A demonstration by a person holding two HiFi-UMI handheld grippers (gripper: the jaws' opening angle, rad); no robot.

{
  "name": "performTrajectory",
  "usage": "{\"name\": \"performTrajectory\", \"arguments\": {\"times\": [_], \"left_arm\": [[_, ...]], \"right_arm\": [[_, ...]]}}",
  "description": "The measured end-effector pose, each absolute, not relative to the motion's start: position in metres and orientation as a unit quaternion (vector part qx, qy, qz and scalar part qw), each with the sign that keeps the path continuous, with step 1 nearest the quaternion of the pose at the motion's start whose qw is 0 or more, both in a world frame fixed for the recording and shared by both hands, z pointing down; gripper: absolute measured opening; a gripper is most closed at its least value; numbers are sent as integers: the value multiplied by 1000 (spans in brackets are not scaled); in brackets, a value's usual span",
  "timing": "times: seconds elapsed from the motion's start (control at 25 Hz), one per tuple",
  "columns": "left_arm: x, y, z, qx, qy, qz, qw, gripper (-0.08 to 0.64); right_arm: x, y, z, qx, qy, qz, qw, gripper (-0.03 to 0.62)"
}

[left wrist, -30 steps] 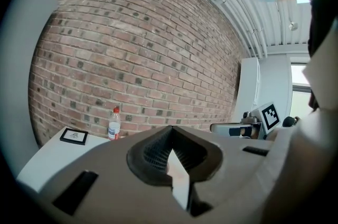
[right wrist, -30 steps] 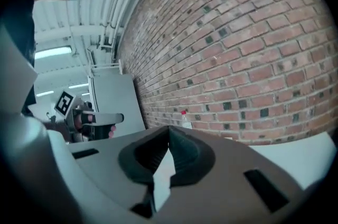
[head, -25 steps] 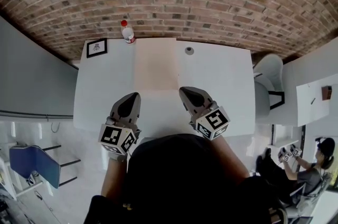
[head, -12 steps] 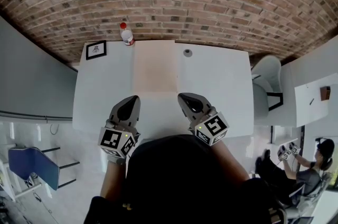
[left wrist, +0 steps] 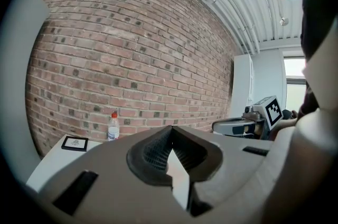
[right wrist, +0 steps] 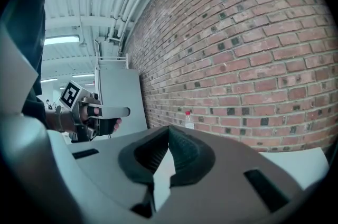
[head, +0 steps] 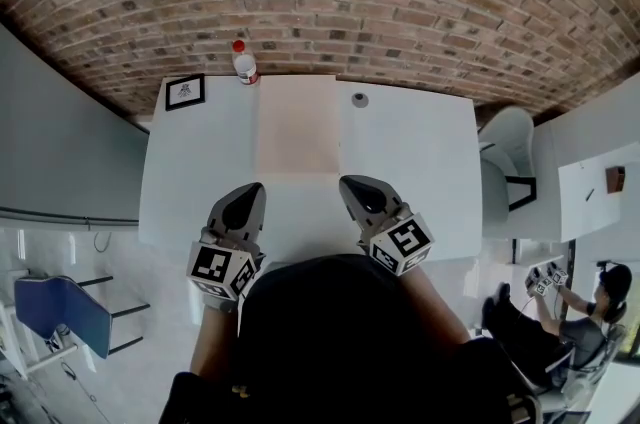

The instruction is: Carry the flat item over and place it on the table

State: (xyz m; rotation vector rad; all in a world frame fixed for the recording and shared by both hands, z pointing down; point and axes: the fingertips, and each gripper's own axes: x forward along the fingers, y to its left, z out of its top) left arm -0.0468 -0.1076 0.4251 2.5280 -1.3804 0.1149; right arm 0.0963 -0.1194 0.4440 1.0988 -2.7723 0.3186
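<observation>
The flat item is a pale beige sheet lying flat on the white table, running from the far edge toward me. My left gripper hovers just short of the sheet's near left corner, shut with nothing between its fingers. Beside the near right corner my right gripper is shut and empty too. In the left gripper view the jaws meet at their tips against the brick wall. The right gripper view shows the same closed tips.
A red-capped water bottle and a small framed picture stand at the table's far left, a small round object at the far middle. A white chair is at the right, a blue chair at lower left, and a seated person at lower right.
Both grippers have barely moved; the right one has drawn slightly back toward me. The sheet lies where it was.
</observation>
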Motion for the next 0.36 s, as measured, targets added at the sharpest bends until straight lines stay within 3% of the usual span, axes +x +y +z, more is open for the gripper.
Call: {"name": "performTrajectory", "arguments": {"times": [0.36], "left_arm": [[-60,-110,432,870,-473,47,130,5]], "right_arm": [[83,-123,451,366,-921,115,74,11]]}}
